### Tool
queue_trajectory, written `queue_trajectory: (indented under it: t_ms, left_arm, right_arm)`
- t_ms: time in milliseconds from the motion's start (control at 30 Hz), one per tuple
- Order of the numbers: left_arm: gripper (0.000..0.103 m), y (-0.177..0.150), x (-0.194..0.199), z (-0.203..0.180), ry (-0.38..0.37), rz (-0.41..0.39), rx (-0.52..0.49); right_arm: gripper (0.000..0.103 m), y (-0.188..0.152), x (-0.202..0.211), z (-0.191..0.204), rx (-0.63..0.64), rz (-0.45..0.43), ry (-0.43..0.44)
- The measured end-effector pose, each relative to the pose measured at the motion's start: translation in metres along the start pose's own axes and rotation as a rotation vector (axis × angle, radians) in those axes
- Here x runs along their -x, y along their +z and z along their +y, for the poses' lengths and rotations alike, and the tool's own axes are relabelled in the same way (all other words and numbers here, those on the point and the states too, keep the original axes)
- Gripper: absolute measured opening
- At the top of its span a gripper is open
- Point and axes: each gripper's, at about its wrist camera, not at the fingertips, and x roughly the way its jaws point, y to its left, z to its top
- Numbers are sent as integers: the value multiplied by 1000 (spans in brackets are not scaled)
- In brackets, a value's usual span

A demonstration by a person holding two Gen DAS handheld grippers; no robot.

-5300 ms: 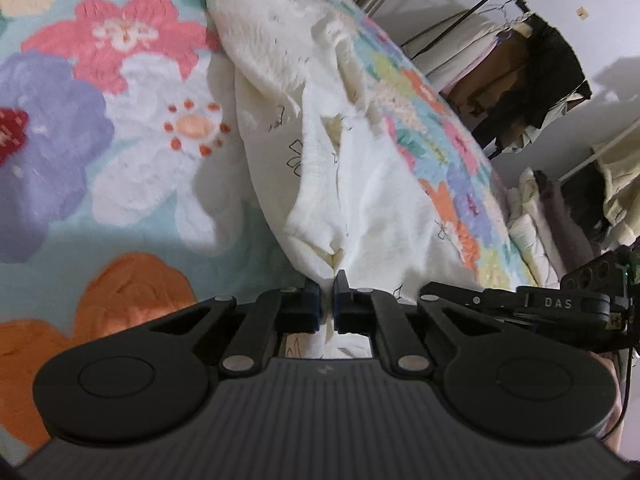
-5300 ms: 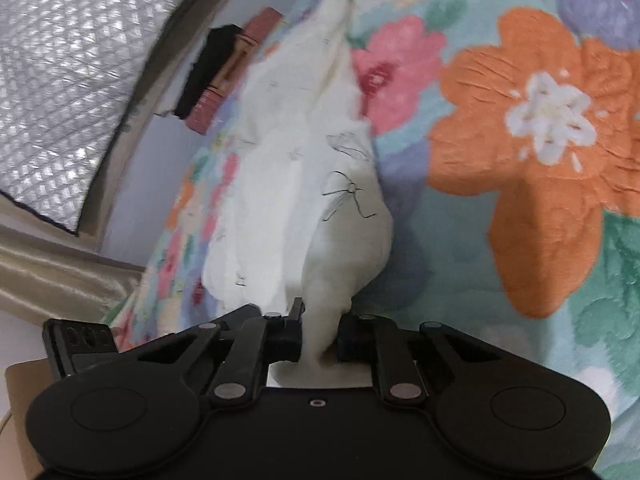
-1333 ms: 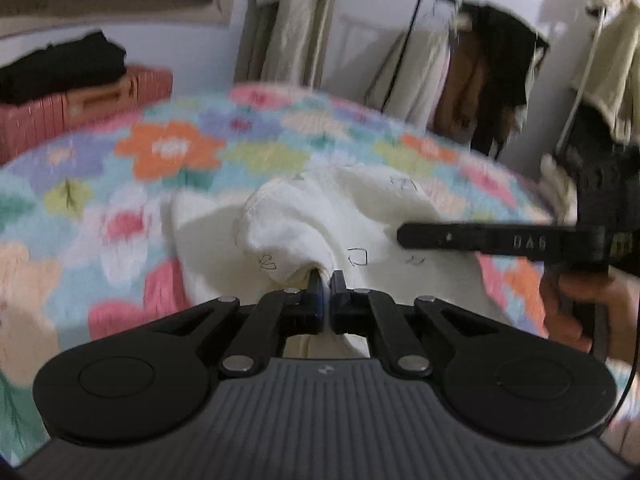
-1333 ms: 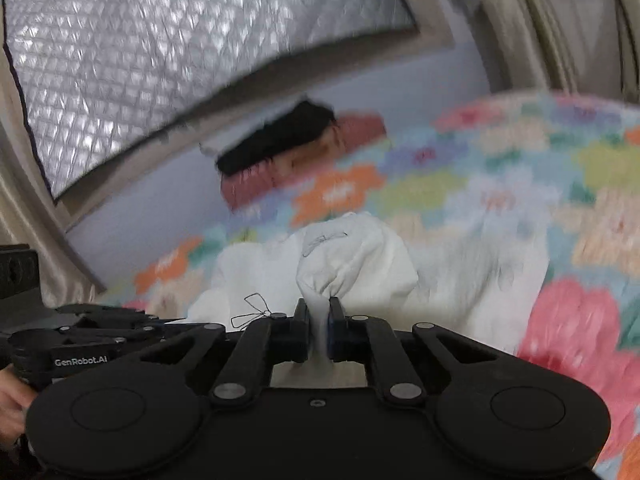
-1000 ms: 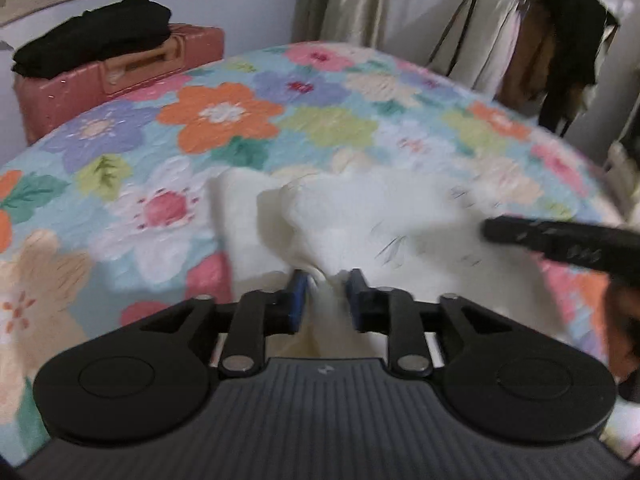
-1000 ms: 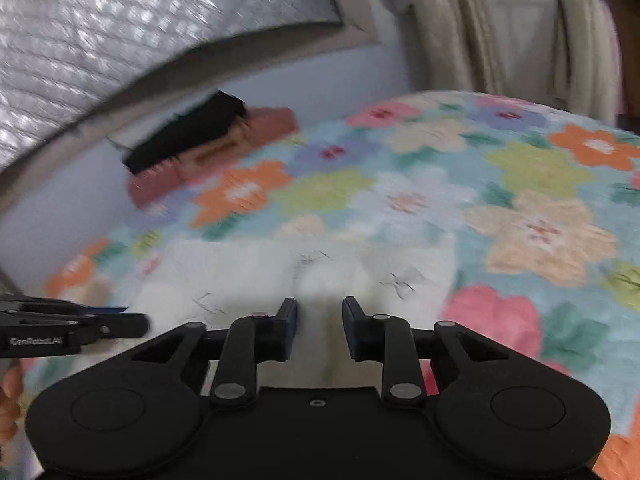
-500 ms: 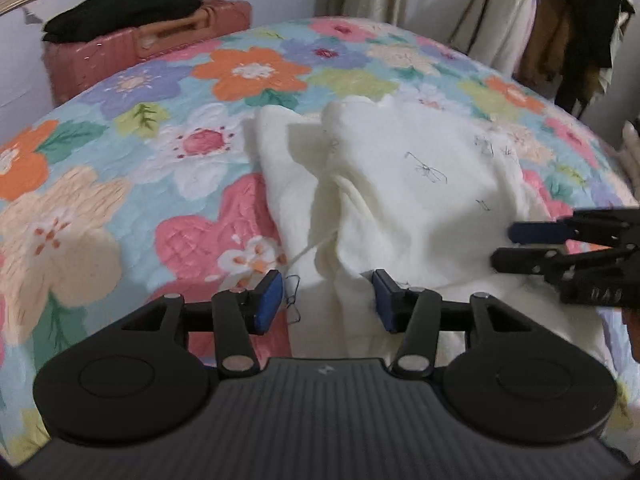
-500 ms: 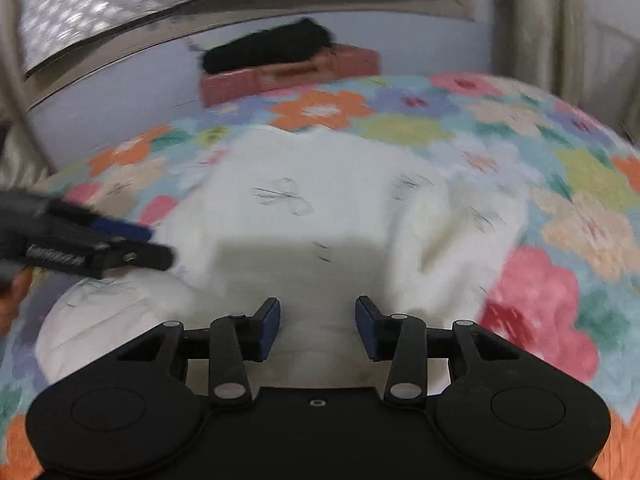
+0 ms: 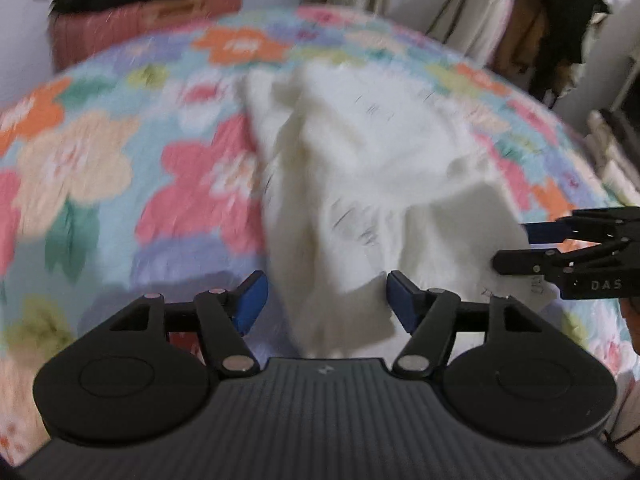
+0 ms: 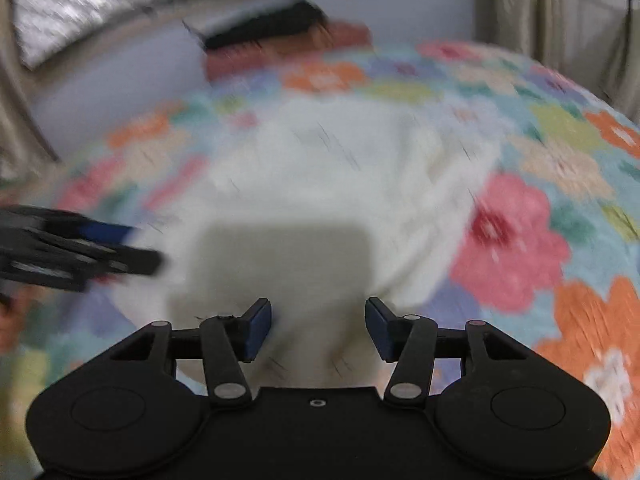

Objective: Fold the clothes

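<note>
Cream garment (image 9: 372, 168), rumpled, lying on floral bedspread (image 9: 120, 168). Left gripper (image 9: 324, 300) spread wide, empty. Right gripper (image 10: 318, 320) likewise released, above cloth.

"DAS" printed on right gripper (image 9: 510, 246) body.

Motion blur smears both views, so the small dark marks on the white garment (image 9: 384, 184) cannot be read. Its near edge disappears behind the left tongs (image 9: 323, 304) and the right tongs (image 10: 318, 326). The flowered bedspread (image 10: 520, 240) runs off the frame edges.
</note>
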Motion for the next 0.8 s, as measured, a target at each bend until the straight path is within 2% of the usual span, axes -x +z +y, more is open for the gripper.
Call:
queue_trajectory:
  t_ms: [133, 267, 333, 367, 433, 500, 533, 633, 733, 767, 800]
  left_arm:
    - [66, -11, 7, 12, 16, 6, 44]
    - [65, -19, 16, 14, 37, -14, 33]
    - [65, -22, 20, 22, -25, -6, 88]
    - [65, -24, 20, 27, -81, 1, 136]
    - [65, -30, 21, 37, -189, 19, 236]
    - [65, -34, 18, 41, -256, 29, 287]
    - [65, -35, 16, 40, -280, 29, 294]
    - [68, -39, 4, 34, -334, 43, 304]
    - [74, -44, -5, 33, -337, 40, 364]
    - [73, -44, -5, 33, -337, 30, 377]
    - [63, -44, -7, 32, -323, 24, 389]
  right_arm:
    - [59, -3, 10, -9, -35, -10, -51]
    - [59, -9, 22, -21, -125, -20, -48]
    - [59, -15, 27, -33, -232, -26, -7]
    - [59, -19, 29, -39, -288, -30, 16]
    - [59, -27, 30, -54, -446, -47, 144]
    - [59, -34, 31, -68, -594, -62, 268]
    - [60, -37, 31, -73, -643, -66, 300]
    - [63, -47, 24, -82, -735, -38, 297]
    - [65, -53, 12, -81, -758, 36, 291]
    - [65, -55, 8, -80, -761, 60, 297]
    - [65, -57, 4, -80, -765, 84, 303]
